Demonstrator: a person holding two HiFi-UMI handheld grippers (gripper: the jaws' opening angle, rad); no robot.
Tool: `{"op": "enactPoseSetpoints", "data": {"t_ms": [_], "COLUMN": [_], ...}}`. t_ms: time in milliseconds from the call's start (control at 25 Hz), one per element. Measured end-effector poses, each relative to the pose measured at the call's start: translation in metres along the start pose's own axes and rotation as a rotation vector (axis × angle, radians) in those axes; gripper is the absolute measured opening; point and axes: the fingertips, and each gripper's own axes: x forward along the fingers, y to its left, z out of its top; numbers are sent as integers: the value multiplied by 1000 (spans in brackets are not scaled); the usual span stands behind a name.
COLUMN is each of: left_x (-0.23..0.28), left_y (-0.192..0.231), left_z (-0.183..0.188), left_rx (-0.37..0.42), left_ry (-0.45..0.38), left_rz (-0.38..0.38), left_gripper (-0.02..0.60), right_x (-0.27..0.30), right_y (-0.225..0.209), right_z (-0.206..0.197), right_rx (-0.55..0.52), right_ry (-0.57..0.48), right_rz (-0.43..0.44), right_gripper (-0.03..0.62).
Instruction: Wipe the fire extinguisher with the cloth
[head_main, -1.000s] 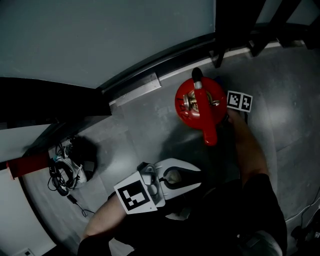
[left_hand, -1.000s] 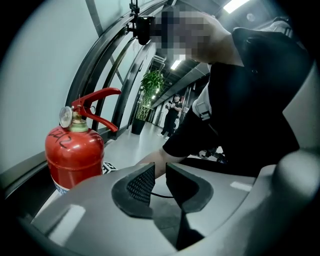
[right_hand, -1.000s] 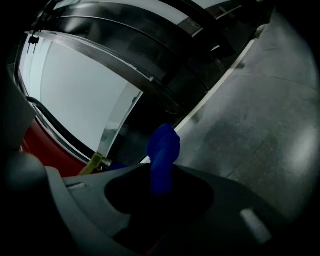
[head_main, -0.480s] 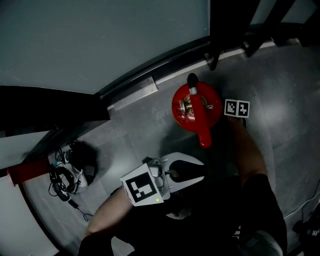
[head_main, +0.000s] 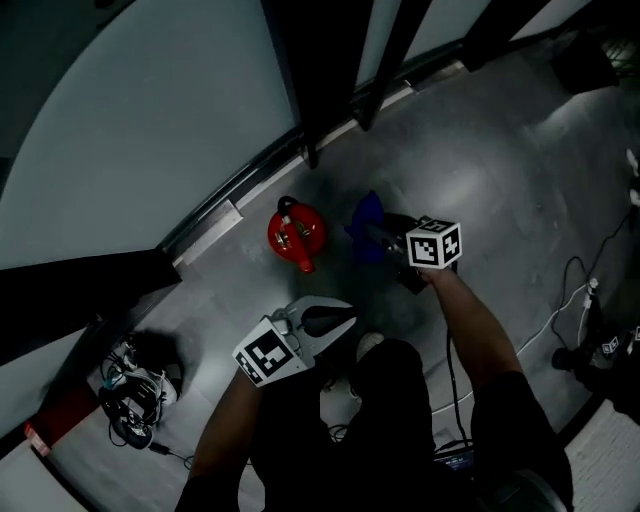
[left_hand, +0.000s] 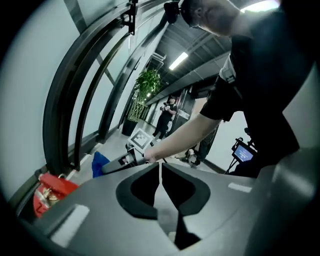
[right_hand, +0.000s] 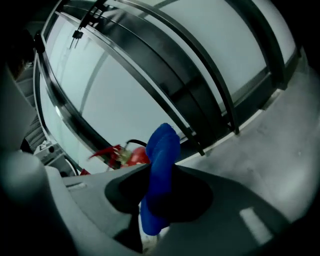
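A grey concrete floor (head_main: 500, 150) runs along a curved glass wall (head_main: 130, 150) with dark frames. A person stands over it and looks down, both forearms held out. The red fire extinguisher (head_main: 296, 232) stands upright on the floor close to the foot of the wall, its valve and handle facing up, left of the person's reach.

The right gripper (head_main: 388, 237) is stretched forward and low. Its jaws are pinched on the blue cloth (head_main: 366, 226), which bunches up and sticks out past the tips, so a free fold is there to rub with. The cloth hangs just right of the extinguisher and apart from it. Wiping does not look to be under way at this instant.

The left gripper (head_main: 350, 312) is held back, nearer the body, its jaws pressed together on nothing. It looks to be kept out of the way while the other arm works.

A tangle of cables (head_main: 132, 398) lies by the wall at the near left. A thin lead (head_main: 572, 280) trails across the floor on the right.
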Motion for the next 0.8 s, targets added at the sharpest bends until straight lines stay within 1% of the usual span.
{"op": "enactPoseSetpoints", "data": {"t_ms": [120, 200, 360, 440, 480, 600, 720, 800], "left_x": [-4, -18, -60, -84, -94, -124, -160, -176], "left_y": [-42, -75, -139, -167, -179, -207, -229, -247], "left_z": [63, 107, 208, 248, 265, 293, 300, 304], "left_rx": [-62, -93, -132, -141, -134, -73, -8, 23], "left_ry": [-13, -14, -74, -114, -130, -149, -156, -188], "left_rz": [-29, -23, 29, 70, 92, 165, 248, 260], "left_gripper": [23, 23, 23, 23, 23, 21, 20, 20], "right_x": [-66, -108, -195, -239, -260, -314, -355, -376], "right_y": [69, 125, 250, 310, 336, 395, 437, 458], "right_z": [38, 64, 119, 141, 150, 162, 153, 141], "right_rx": [-1, -7, -44, -59, -76, -158, -192, -200], "right_ry": [-29, -58, -136, -190, -217, -281, -366, -427], "right_rz": [22, 34, 75, 102, 115, 127, 111, 91], "right_gripper": [114, 114, 114, 114, 114, 114, 114, 114]}}
